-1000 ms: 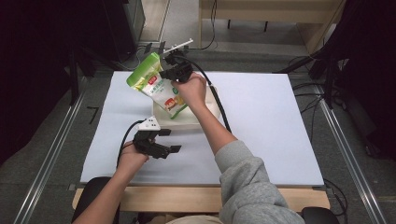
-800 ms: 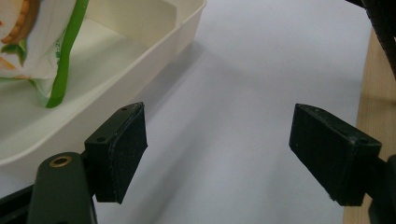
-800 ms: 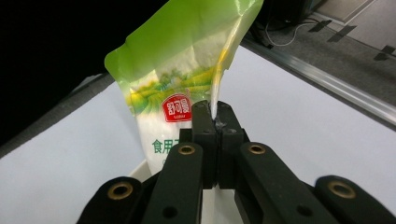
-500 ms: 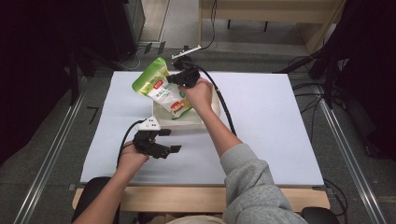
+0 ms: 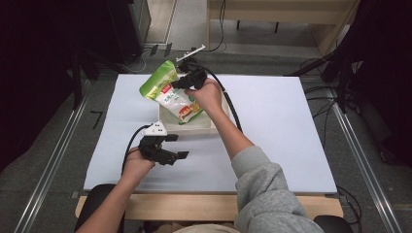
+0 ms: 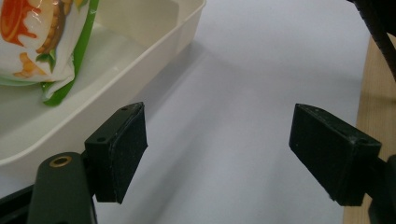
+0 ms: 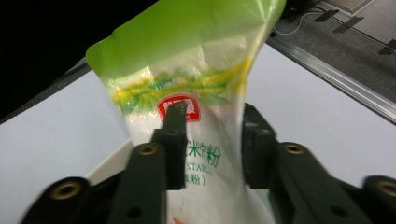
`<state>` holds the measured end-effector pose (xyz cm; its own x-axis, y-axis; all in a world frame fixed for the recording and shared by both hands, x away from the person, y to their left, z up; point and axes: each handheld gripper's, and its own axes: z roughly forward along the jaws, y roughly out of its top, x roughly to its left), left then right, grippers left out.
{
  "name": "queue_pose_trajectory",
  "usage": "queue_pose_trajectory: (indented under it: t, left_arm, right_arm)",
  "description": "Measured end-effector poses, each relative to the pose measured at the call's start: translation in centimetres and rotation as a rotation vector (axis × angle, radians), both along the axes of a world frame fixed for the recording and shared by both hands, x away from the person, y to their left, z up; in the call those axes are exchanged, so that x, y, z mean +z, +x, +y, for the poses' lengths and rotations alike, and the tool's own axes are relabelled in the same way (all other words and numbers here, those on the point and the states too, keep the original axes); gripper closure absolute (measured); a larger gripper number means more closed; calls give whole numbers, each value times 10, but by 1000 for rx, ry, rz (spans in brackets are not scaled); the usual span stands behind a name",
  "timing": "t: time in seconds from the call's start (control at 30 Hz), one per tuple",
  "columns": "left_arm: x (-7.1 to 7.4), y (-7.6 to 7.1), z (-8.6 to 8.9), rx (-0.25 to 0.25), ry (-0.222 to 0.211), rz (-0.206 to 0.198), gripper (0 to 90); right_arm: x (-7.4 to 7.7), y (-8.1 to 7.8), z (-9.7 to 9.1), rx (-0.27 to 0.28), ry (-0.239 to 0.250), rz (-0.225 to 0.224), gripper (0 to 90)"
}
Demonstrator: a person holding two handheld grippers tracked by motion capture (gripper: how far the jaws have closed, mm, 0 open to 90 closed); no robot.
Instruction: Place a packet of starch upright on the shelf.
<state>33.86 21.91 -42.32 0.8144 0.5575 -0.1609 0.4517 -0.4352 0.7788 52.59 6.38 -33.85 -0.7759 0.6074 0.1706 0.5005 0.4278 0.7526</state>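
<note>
High view: the right gripper (image 5: 187, 80) held a green and white pouch (image 5: 171, 97) over the cream tray (image 5: 219, 124).
Compared with half a second earlier, the pouch had come lower and nearer the person, its bottom corner reaching down into the tray; the left gripper (image 5: 174, 146) lay where it had been on the white table cover (image 5: 277, 121), just in front of the tray, jaws spread apart and holding nothing. Left gripper view: both black pads (image 6: 122, 149) stood wide apart over the bare cover, the tray (image 6: 154, 37) beside the left pad, the pouch (image 6: 46, 42) dipping into it. Right gripper view: the right gripper (image 7: 212, 140) had its jaws clenched on the pouch (image 7: 187, 70), pinching its printed middle.
</note>
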Motion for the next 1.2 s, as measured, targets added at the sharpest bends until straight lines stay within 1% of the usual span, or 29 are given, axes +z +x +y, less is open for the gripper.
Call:
queue_pose_trajectory:
  t: [0.07,0.1,0.13,0.17,0.23,0.27,0.3,0.37,0.4,0.43,0.47,0.5,0.6,0.67,0.7,0.73,0.77,0.83,0.87,0.9,0.93,0.97,1.0,1.03,1.07,1.1,1.13,1.17,1.2]
  left_arm:
    - [0,0,0,0,0,1,199]
    - [0,0,0,1,0,0,199]
    - [0,0,0,-1,-5,-1,199]
    - [1,0,1,-2,-2,1,198]
    - [1,0,1,4,-3,4,198]
    - [0,0,2,3,-7,3,199]
    - [0,0,2,4,-7,4,199]
    - [0,0,2,4,-13,4,198]
    - [0,0,2,4,-14,3,199]
    - [1,0,2,4,-10,3,198]
    - [1,0,2,3,-9,1,199]
    - [1,0,2,2,-8,1,199]
    - [1,0,1,1,-4,1,199]
    - [0,0,1,0,-7,-1,199]
    - [0,0,0,1,-12,-2,199]
    - [0,0,0,2,-12,-2,199]
    - [0,0,0,3,-9,-1,199]
    - [1,0,1,3,-4,0,199]
    - [1,0,2,2,-2,-1,199]
    - [1,0,1,3,-4,-2,199]
    - [1,0,1,4,-3,0,199]
    - [0,0,1,-3,-2,2,200]
    - [0,0,1,-3,-2,2,200]
    - [0,0,1,-5,-4,0,200]
    - [0,0,0,-5,-2,0,200]
    - [0,0,0,-5,-2,0,200]
    - [0,0,0,-3,-2,2,200]
    - [0,0,0,-3,-1,1,200]
    - [0,0,0,-3,-1,1,200]
  right_arm:
    - [3,5,6,-9,-3,-8,629]
    - [3,5,6,-9,-3,-8,629]
    - [5,9,11,-6,-15,1,643]
    - [6,11,14,-7,-26,-2,682]
    - [8,11,18,-25,-64,-10,877]
    - [8,11,19,-24,-64,-11,900]
    - [8,11,19,-24,-64,-11,900]
    - [9,12,20,-43,-33,44,900]
    - [10,12,19,-51,-22,57,900]
    - [11,11,19,-51,-11,57,900]
    - [15,9,19,-48,-1,47,900]
    - [15,9,19,-48,-1,47,900]
    - [27,1,17,-38,35,27,900]
    - [35,-4,17,-33,72,13,900]
    - [44,-9,18,-25,116,-15,900]
    - [44,-9,18,-25,116,-15,900]
    - [46,-12,17,-16,151,-36,900]
    - [40,-13,13,0,175,-53,900]
    - [33,-12,10,-6,181,-52,900]
    - [33,-12,10,-6,181,-52,900]
    - [18,-8,2,-16,183,-24,900]
    - [10,-6,-2,-28,167,-16,900]
    - [3,-4,-6,-38,156,-8,900]
    - [3,-4,-6,-38,156,-8,900]
    - [-9,0,-18,-48,179,3,900]
    - [-12,2,-25,-49,212,12,900]
    - [-12,2,-25,-49,212,12,900]
    - [-14,4,-30,-58,224,21,900]
    - [-16,5,-34,-56,222,17,900]
